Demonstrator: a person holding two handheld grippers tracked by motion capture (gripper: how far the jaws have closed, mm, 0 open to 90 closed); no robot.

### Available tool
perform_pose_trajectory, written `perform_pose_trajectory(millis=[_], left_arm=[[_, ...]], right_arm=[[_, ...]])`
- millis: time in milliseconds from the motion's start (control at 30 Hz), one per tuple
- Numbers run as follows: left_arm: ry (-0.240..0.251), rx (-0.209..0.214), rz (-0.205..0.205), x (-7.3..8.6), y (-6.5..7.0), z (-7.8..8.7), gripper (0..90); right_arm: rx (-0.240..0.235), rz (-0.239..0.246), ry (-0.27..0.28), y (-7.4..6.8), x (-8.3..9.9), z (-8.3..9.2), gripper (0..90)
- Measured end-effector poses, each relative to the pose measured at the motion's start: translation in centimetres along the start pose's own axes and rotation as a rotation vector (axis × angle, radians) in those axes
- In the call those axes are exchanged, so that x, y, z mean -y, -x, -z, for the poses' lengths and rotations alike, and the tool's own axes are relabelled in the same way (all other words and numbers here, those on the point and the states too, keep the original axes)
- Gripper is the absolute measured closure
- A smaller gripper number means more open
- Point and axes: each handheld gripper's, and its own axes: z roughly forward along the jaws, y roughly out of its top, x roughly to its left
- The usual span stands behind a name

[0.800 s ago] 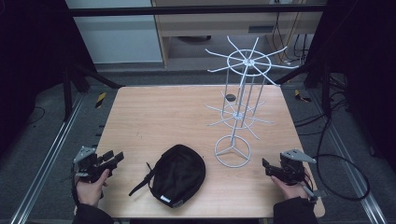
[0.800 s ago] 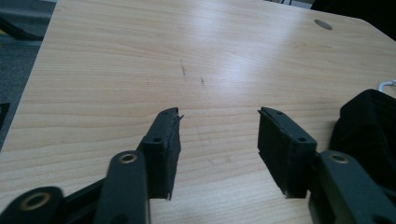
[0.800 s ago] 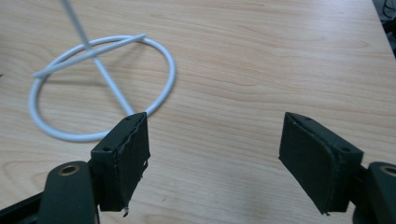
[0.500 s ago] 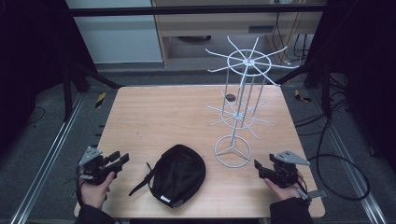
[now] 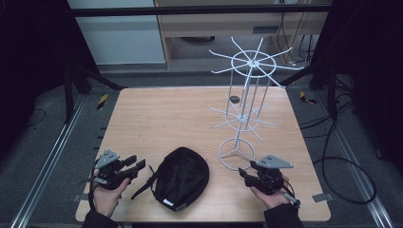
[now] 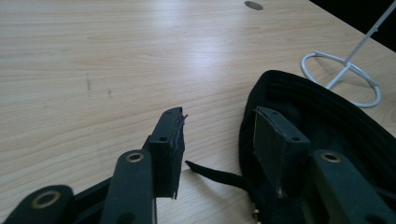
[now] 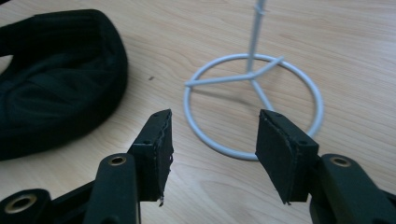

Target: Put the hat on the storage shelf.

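A black fabric cap (image 5: 180, 178) with a loose strap (image 5: 142, 189) lies on the wooden table (image 5: 166, 118) near its front edge. To its left, my left gripper (image 5: 135, 166) is held low in a hand, pointing at the cap. In the left gripper view the left gripper (image 6: 219, 126) is open, with the strap (image 6: 215, 175) and the cap's edge (image 6: 327, 121) just past its tips. A white wire rack (image 5: 247, 95) stands to the right. My right gripper (image 5: 243, 173) is open beside the rack's base ring (image 5: 236, 154), and that ring (image 7: 252, 75) lies ahead of the right gripper (image 7: 212, 126).
A small dark round spot (image 5: 234, 99) marks the table behind the rack. Black frame bars and cables surround the table, and a cable (image 5: 351, 166) loops off its right side. Bare wood stretches across the far left half.
Both hands have moved inward: the left gripper to the right toward the cap, the right gripper to the left toward the rack's base. The cap and rack have not moved.
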Motion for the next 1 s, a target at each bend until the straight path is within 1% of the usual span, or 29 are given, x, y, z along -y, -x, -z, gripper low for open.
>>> perform_pose_trajectory(millis=[33,67,100,233,267,300,333,433,467,500,533,600,667,700,733,767,800,833,867,900,933,967,1000], left_arm=[[0.000,0.000,0.000,0.0,0.0,0.0,52.9],[0.000,0.003,-0.005,-0.1,0.2,-0.1,53.5],[-0.001,0.011,-0.015,-0.3,0.6,-0.3,53.7],[-0.015,0.024,-0.024,-0.4,1.2,-0.8,55.8],[-0.020,0.028,-0.028,-0.4,1.4,-0.9,56.4],[-0.020,0.028,-0.028,-0.4,1.4,-0.9,56.6],[-0.032,0.031,-0.038,-0.4,1.7,-1.3,56.6],[-0.045,0.036,-0.044,-0.4,1.9,-1.6,56.8],[-0.062,0.043,-0.052,-0.3,2.0,-2.0,57.0],[-0.062,0.043,-0.052,-0.3,2.0,-2.0,57.3],[-0.080,0.040,-0.061,-0.2,2.3,-2.4,57.3],[-0.102,0.042,-0.072,-0.1,2.4,-2.9,57.4],[-0.120,0.041,-0.081,0.0,2.6,-3.5,57.4],[-0.120,0.041,-0.081,0.0,2.6,-3.5,57.4],[-0.137,0.038,-0.091,0.1,2.8,-4.0,57.5],[-0.137,0.038,-0.091,0.1,2.8,-4.0,58.2],[-0.157,0.033,-0.099,0.2,2.9,-4.5,59.2],[-0.157,0.033,-0.099,0.2,2.9,-4.5,60.1],[-0.176,0.034,-0.105,0.4,2.9,-4.9,61.3],[-0.186,0.032,-0.105,0.5,3.0,-5.1,63.5],[-0.198,0.024,-0.114,0.6,3.0,-5.2,64.8],[-0.198,0.024,-0.114,0.6,3.0,-5.2,66.7],[-0.207,0.021,-0.118,0.7,3.0,-5.3,69.7]], right_arm=[[0.000,0.000,0.000,0.0,0.0,0.0,46.4],[-0.014,0.008,-0.009,-0.7,-0.3,-0.3,46.9],[-0.023,0.009,-0.010,-1.1,-0.5,-0.4,47.2],[-0.062,0.029,-0.010,-2.6,-1.3,-1.1,48.9],[-0.069,0.033,-0.013,-3.0,-1.5,-1.3,49.3],[-0.069,0.033,-0.013,-3.0,-1.5,-1.3,49.3],[-0.085,0.049,-0.012,-3.6,-1.9,-1.6,50.0],[-0.099,0.059,-0.018,-4.5,-2.4,-2.2,50.9],[-0.104,0.063,-0.020,-4.8,-2.5,-2.4,51.2],[-0.104,0.063,-0.020,-4.8,-2.5,-2.4,51.2],[-0.112,0.064,-0.030,-5.2,-2.6,-2.9,51.3],[-0.120,0.069,-0.044,-5.6,-2.7,-3.4,51.3],[-0.123,0.075,-0.053,-6.0,-2.7,-4.0,51.2],[-0.123,0.075,-0.053,-6.0,-2.7,-4.0,51.2],[-0.129,0.074,-0.066,-6.3,-2.8,-4.5,51.3],[-0.129,0.074,-0.066,-6.3,-2.8,-4.5,51.3],[-0.130,0.073,-0.077,-6.5,-2.8,-5.0,51.2],[-0.130,0.071,-0.081,-6.6,-2.8,-5.2,51.2],[-0.132,0.068,-0.085,-6.8,-2.8,-5.5,51.2],[-0.135,0.065,-0.096,-6.9,-2.7,-5.7,51.2],[-0.137,0.063,-0.103,-7.0,-2.7,-6.0,51.2],[-0.137,0.063,-0.103,-7.0,-2.7,-6.0,51.2],[-0.139,0.067,-0.120,-7.3,-2.6,-6.6,51.0]])
